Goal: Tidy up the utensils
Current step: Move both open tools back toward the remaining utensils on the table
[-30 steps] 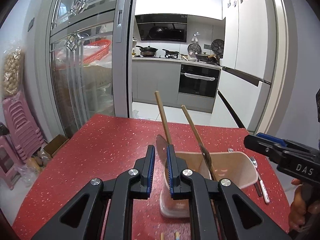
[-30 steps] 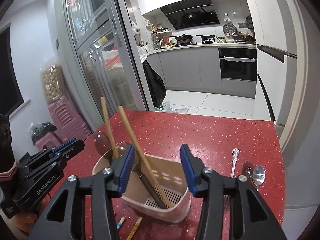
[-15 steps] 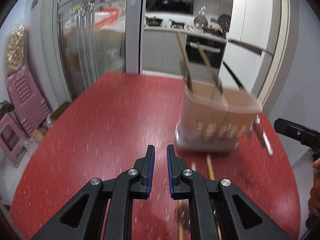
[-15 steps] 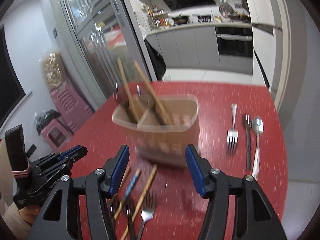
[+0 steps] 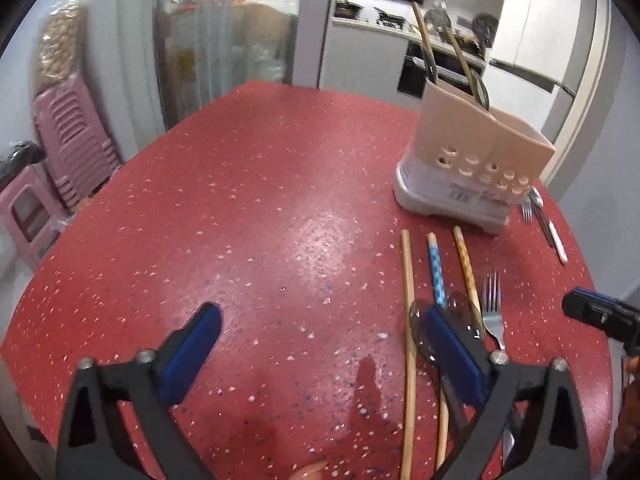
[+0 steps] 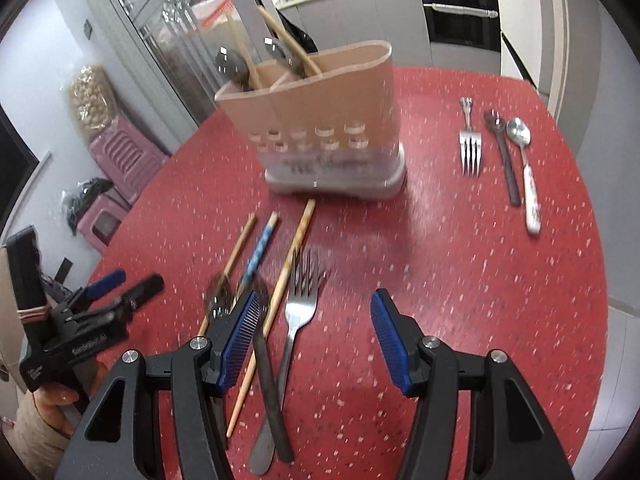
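Note:
A beige utensil holder (image 5: 476,160) (image 6: 320,128) stands on the red table (image 5: 260,220) with two wooden-handled utensils (image 5: 426,50) in it. Several utensils lie in front of it: wooden-handled spoons (image 5: 408,320), a blue patterned-handled one (image 5: 436,268) and a fork (image 5: 492,304) (image 6: 300,300). A second fork (image 6: 470,140) and two spoons (image 6: 520,148) lie to the right of the holder. My left gripper (image 5: 320,332) is open and empty above the table, its right finger over the loose spoons. My right gripper (image 6: 312,336) is open and empty over the fork's handle.
Glass sliding doors (image 5: 224,32) and stacked pink stools (image 5: 68,132) stand left of the table. A kitchen with an oven (image 6: 460,16) lies behind. The table's right edge (image 6: 596,240) is close to the spoons.
Both grippers have pulled back and up from the holder. The left gripper has opened wide from shut. The loose utensils in front of the holder have come into view.

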`<state>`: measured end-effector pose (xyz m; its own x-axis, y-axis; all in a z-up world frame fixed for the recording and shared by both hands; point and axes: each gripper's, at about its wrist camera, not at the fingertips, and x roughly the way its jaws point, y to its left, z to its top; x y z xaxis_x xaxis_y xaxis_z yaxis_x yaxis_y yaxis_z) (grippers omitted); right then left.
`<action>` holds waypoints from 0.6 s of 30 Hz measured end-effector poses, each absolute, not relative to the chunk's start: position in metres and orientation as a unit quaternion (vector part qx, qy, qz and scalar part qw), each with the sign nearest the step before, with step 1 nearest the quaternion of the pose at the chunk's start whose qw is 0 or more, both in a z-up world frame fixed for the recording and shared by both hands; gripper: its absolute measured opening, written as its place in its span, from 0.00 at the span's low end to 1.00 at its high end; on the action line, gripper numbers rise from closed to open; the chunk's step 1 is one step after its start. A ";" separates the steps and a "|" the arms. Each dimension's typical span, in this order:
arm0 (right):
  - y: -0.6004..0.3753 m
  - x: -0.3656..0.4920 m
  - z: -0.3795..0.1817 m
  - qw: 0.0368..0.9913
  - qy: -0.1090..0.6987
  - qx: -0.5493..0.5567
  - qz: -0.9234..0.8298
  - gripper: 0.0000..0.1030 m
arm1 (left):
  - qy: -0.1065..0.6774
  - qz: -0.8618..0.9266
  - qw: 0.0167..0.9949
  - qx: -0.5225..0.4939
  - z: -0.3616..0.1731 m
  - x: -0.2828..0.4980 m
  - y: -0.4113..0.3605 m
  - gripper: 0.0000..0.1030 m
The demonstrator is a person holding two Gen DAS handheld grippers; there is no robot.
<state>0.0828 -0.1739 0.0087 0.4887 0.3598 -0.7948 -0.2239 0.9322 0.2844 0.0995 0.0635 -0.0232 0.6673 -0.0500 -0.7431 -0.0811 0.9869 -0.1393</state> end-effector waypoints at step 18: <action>-0.152 0.082 -0.021 0.824 0.541 0.057 0.158 0.60 | 0.457 -0.032 0.889 -0.027 -0.054 0.092 0.045 1.00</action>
<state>0.0818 -0.1521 -0.0210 0.3646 0.3216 -0.8739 -0.1986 0.9437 0.2644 0.0920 0.0453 -0.0544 0.5807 -0.0820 -0.8100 0.0318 0.9964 -0.0781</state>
